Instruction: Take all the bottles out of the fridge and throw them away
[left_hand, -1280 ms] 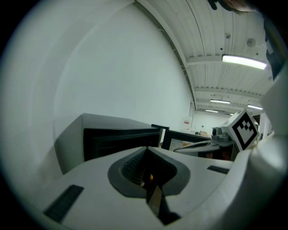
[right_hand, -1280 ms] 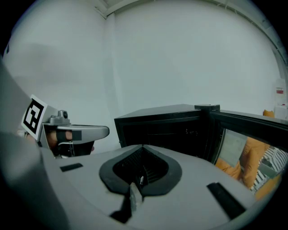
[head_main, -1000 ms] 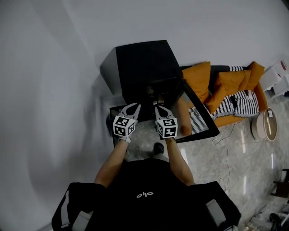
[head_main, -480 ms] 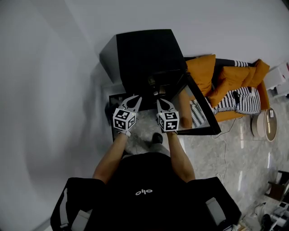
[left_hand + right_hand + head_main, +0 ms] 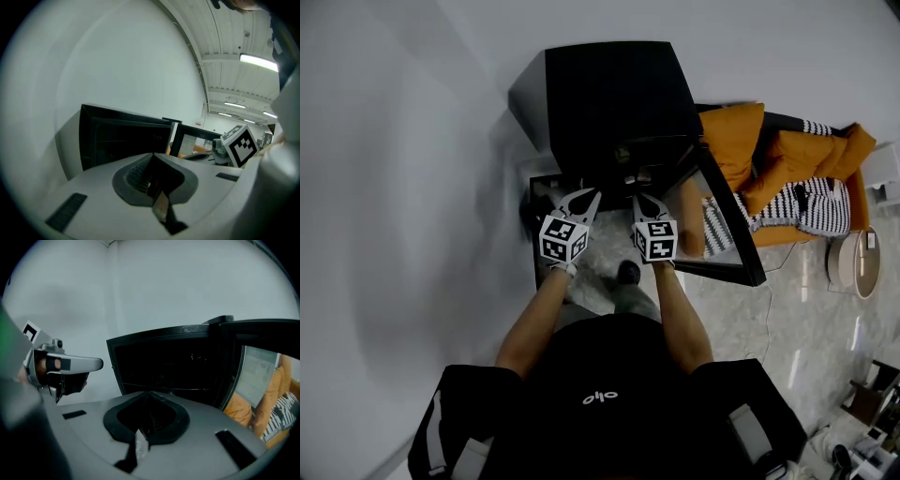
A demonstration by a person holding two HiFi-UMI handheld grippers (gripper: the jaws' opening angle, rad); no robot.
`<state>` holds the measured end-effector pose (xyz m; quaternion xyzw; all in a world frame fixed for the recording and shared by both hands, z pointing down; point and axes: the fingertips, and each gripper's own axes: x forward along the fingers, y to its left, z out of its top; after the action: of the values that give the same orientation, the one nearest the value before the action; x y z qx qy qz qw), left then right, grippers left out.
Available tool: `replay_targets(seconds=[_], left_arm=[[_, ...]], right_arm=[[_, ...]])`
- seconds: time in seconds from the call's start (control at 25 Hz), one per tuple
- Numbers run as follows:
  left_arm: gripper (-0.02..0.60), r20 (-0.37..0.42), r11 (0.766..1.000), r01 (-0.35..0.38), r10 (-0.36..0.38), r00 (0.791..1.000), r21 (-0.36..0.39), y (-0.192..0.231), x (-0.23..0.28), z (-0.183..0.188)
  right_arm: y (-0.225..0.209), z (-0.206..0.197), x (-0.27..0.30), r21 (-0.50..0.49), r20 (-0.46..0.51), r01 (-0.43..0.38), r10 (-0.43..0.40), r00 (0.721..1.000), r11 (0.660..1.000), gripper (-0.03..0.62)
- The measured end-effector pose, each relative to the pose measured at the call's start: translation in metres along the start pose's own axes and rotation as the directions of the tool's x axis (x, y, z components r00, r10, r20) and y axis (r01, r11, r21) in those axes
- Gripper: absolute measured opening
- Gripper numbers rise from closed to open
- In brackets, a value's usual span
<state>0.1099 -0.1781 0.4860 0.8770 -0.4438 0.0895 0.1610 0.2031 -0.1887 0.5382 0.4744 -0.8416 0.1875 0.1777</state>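
Both tongs are clenched shut on nothing: the left gripper (image 5: 589,194) and the right gripper (image 5: 638,200) hang side by side just in front of the black fridge (image 5: 609,94), whose door (image 5: 724,225) stands swung out to the right, so I judge this to be the reach-in step. Next, one gripper must part its jaws and go forward into the dark compartment (image 5: 173,366), where shelves show faintly but the bottles are too dim to make out.

Fridge (image 5: 609,94) mouth open straight ahead, door (image 5: 720,225) standing open, barring the right; wall (image 5: 412,187) close on left
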Motion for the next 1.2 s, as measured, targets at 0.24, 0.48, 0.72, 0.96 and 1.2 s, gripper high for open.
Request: replay_targets(seconds=[0.24,0.48,0.72,0.96,1.2], left_arm=[[0.006,0.023,1.000,0.012,-0.012,1.000,-0.002,0.017,0.024,-0.045],[0.006,0.075,0.999,0.032,-0.034,0.997,0.032,0.050,0.064,-0.115],[0.006,0.102,0.998,0.035,-0.041,0.994,0.059,0.083,0.094,-0.180],[0.006,0.111,0.996,0.037,-0.045,0.993,0.075,0.102,0.110,-0.210],[0.006,0.107,0.995,0.049,-0.059,0.993,0.090,0.107,0.120,-0.212]], right_arm=[[-0.019,-0.042,0.049,-0.038,0.007,0.027,-0.027,1.000,0.999,0.009],[-0.057,-0.101,0.135,-0.043,0.072,0.106,-0.103,0.992,0.993,0.071],[-0.091,-0.164,0.215,-0.050,0.037,0.159,-0.157,0.987,0.986,0.193],[-0.110,-0.192,0.259,-0.100,0.016,0.220,-0.220,0.975,0.970,0.219],[-0.108,-0.196,0.269,-0.098,0.016,0.221,-0.220,0.975,0.970,0.204]])
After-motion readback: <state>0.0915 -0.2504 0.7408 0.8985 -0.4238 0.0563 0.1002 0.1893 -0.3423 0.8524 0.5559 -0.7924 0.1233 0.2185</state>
